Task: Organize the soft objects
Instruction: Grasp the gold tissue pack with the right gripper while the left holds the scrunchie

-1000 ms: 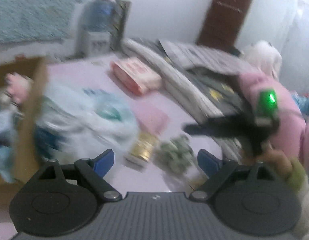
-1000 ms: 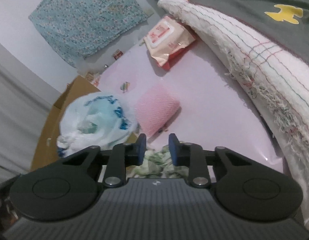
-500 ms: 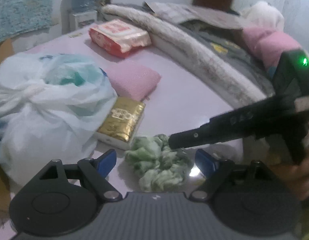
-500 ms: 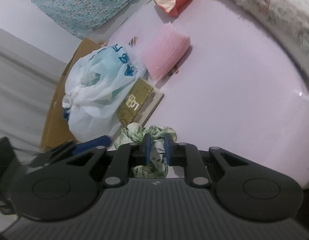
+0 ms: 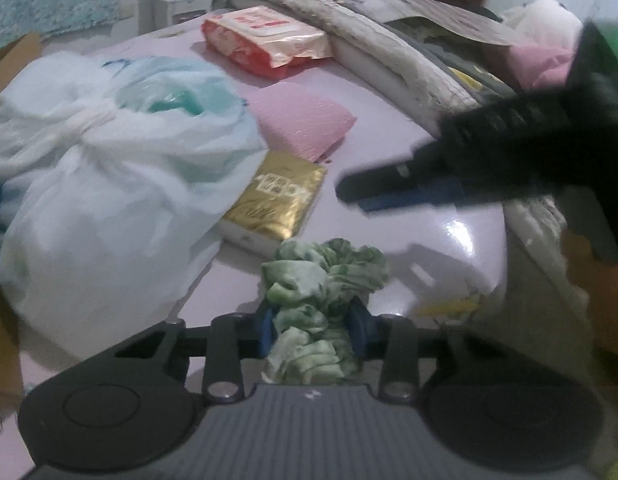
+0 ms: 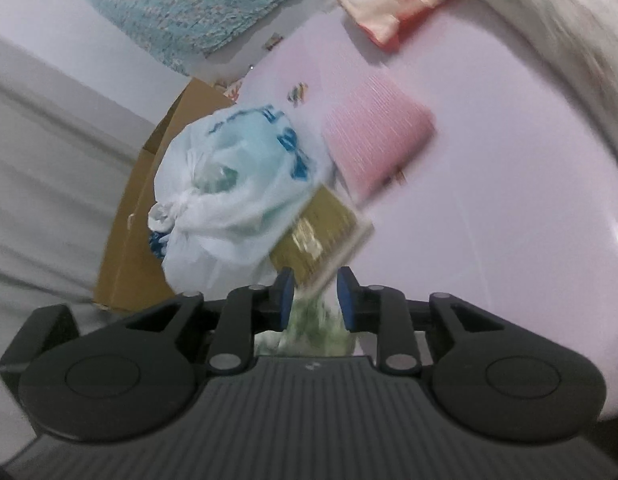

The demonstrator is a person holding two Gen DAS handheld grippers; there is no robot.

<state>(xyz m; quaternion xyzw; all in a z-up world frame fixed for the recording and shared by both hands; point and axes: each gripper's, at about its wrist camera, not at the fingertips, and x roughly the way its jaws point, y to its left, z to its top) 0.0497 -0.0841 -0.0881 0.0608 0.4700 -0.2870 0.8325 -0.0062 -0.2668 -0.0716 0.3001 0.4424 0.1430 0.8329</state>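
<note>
A crumpled green-and-white cloth [image 5: 323, 292] lies on the pale pink table [image 5: 409, 224]. My left gripper [image 5: 313, 326] is shut on its near end. My right gripper [image 5: 351, 196] hovers above the table beyond the cloth in the left wrist view. In the right wrist view my right gripper [image 6: 313, 295] stands partly open, with a blurred bit of the green cloth [image 6: 313, 326] low between its fingers; contact is unclear. A folded pink cloth [image 5: 303, 118] and a tied white plastic bag [image 5: 105, 168] lie farther back.
A gold packet [image 5: 275, 198] lies between bag and green cloth. A red-and-white wipes pack [image 5: 265, 38] is at the back. Folded blankets [image 5: 389, 56] line the right side. A cardboard box [image 6: 149, 216] stands at the table's left edge.
My left gripper moved forward and closed on the green cloth. My right gripper, shut on the cloth before, opened somewhat and lifted away from it.
</note>
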